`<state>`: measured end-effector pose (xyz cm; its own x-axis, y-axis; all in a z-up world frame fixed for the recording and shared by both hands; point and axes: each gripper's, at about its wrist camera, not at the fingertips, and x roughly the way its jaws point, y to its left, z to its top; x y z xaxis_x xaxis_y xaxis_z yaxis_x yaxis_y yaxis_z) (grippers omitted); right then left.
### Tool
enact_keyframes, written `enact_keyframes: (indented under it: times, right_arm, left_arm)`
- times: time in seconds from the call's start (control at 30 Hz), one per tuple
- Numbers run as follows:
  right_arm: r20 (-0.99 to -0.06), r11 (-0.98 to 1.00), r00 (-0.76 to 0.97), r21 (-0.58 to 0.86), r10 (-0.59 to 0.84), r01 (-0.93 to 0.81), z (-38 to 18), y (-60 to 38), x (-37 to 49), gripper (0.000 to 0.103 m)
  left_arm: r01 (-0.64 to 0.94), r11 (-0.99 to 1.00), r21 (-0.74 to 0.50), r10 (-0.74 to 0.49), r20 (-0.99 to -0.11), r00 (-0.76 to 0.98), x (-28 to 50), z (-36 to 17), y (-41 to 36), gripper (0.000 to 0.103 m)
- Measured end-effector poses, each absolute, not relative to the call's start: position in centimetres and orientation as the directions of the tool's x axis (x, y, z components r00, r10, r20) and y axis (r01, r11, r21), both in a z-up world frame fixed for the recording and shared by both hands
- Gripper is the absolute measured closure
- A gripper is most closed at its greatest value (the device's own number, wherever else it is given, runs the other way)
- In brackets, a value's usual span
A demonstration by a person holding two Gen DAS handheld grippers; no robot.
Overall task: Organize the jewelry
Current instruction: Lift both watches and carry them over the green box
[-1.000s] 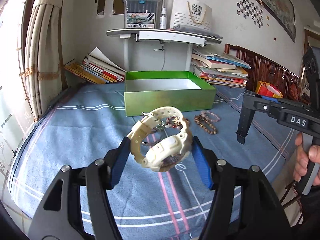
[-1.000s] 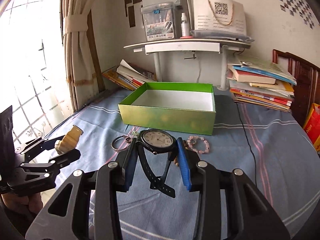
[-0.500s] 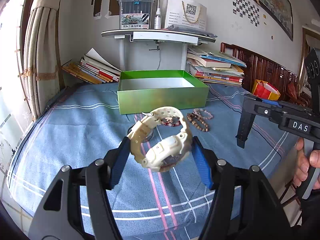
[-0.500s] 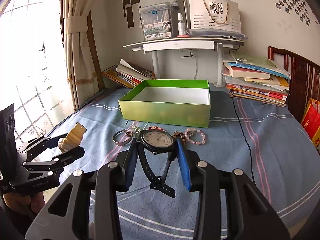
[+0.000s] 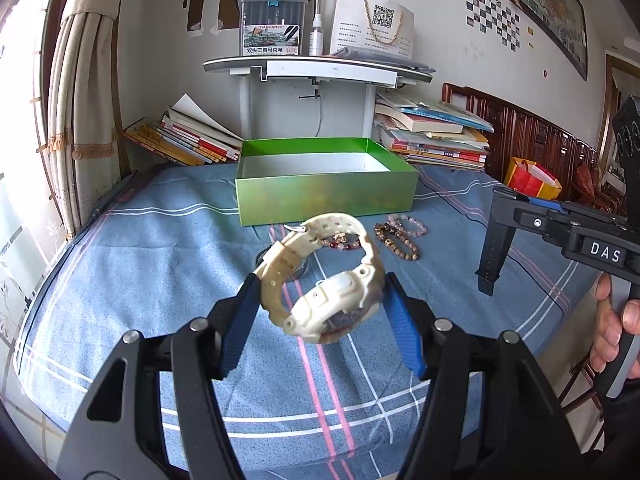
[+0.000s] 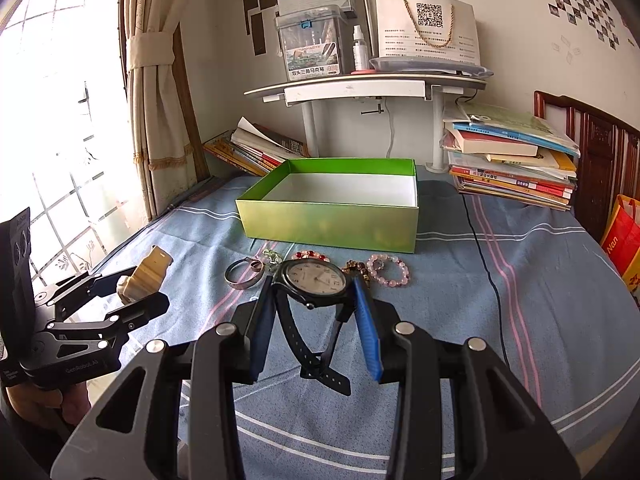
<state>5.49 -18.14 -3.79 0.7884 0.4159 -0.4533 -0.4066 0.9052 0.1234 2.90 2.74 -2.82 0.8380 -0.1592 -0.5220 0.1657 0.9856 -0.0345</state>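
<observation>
L gripper [image 5: 320, 312] is clamping the cream watch [image 5: 324, 280] btwn its blue pads [image 5: 240, 320], watch hanging above the blue striped cloth [image 5: 160, 260], strap loop tilting up toward the far side. R gripper [image 6: 314, 320] is pinching the black watch [image 6: 314, 280] by its case, dial facing up, straps dangling down btwn the fingers, also off the cloth. Green box [image 6: 332, 220] is sitting open at the far middle of the cloth, white inside showing, nothing visible in it. Just near of the box, lying on the cloth in a row: silver bangle [image 6: 242, 274] at left w/ a small ring touching it, red bead bracelet [image 6: 310, 256], brown bead bracelet [image 5: 396, 240], pink bead bracelet [image 6: 390, 270] at right. Book stacks [image 6: 508, 164] are lying far left & far right.
</observation>
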Motion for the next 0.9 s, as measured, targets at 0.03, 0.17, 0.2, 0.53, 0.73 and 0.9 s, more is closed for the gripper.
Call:
enact_keyframes:
  times: [0.03, 0.17, 0.2, 0.53, 0.73, 0.9]
  right_arm:
    - [-0.454, 0.905, 0.788, 0.124, 0.415, -0.406, -3.8, -18.2, 5.5, 0.065]
    - [-0.457, 0.905, 0.786, 0.128, 0.416, -0.405, -3.9, -18.3, 5.6, 0.065]
    - [-0.458, 0.905, 0.785, 0.129, 0.417, -0.405, -3.9, -18.3, 5.7, 0.065]
    - [-0.468, 0.904, 0.778, 0.136, 0.418, -0.404, -4.2, -18.1, 6.5, 0.065]
    - [-0.466, 0.903, 0.777, 0.146, 0.423, -0.403, -3.8, -18.4, 7.6, 0.065]
    - [-0.438, 0.904, 0.794, 0.135, 0.422, -0.406, -2.3, -18.8, 8.9, 0.065]
  left_arm:
    - [0.167, 0.985, -0.034, -0.160, -0.522, 0.837, 2.9, -2.8, 2.7, 0.041]
    - [0.167, 0.985, -0.034, -0.159, -0.524, 0.837, 3.1, -2.8, 2.7, 0.041]
    - [0.166, 0.986, -0.034, -0.159, -0.524, 0.837, 3.1, -2.8, 2.7, 0.041]
    - [0.165, 0.986, -0.036, -0.158, -0.534, 0.831, 3.9, -3.1, 2.9, 0.041]
    - [0.161, 0.986, -0.033, -0.153, -0.537, 0.829, 5.2, -2.8, 3.3, 0.041]
    - [0.168, 0.985, -0.032, -0.160, -0.518, 0.840, 7.0, -1.0, 3.6, 0.041]
